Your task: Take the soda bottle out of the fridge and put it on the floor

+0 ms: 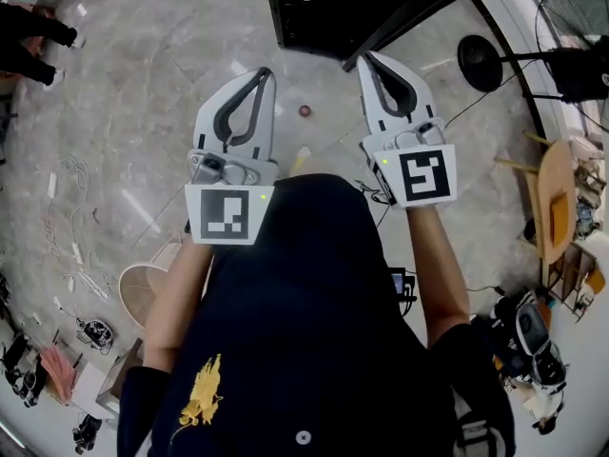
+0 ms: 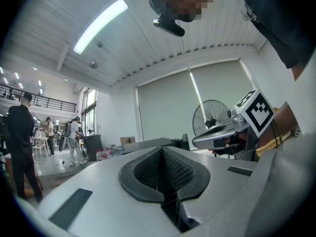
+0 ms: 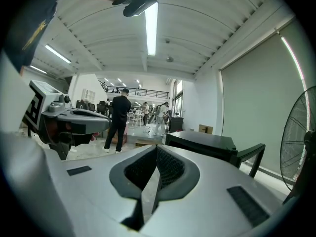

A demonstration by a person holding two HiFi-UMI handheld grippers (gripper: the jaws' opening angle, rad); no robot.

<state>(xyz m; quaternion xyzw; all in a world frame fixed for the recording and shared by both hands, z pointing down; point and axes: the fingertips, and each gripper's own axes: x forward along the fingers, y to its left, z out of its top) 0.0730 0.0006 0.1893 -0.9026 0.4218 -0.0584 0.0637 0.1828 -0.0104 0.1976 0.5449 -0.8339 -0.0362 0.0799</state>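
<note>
Both grippers are held side by side over the marble floor, pointing toward a low black fridge (image 1: 328,12) whose door (image 1: 428,9) swings open to the right. My left gripper (image 1: 259,72) is shut with nothing in it. Its ribbed pads (image 2: 170,169) meet in the left gripper view. My right gripper (image 1: 367,58) is also shut and empty, with its tips nearest the fridge's door edge. A small dark-red round thing (image 1: 304,110) stands on the floor between the grippers; I cannot tell whether it is the soda bottle. The black fridge (image 3: 202,141) shows beyond the right gripper (image 3: 157,149).
A standing fan (image 1: 571,22) and its round base (image 1: 481,62) are at the right, with a wooden table (image 1: 552,198) below them. Cables (image 1: 71,250) lie on the floor at the left near a round stool (image 1: 143,291). People (image 3: 118,117) stand farther off.
</note>
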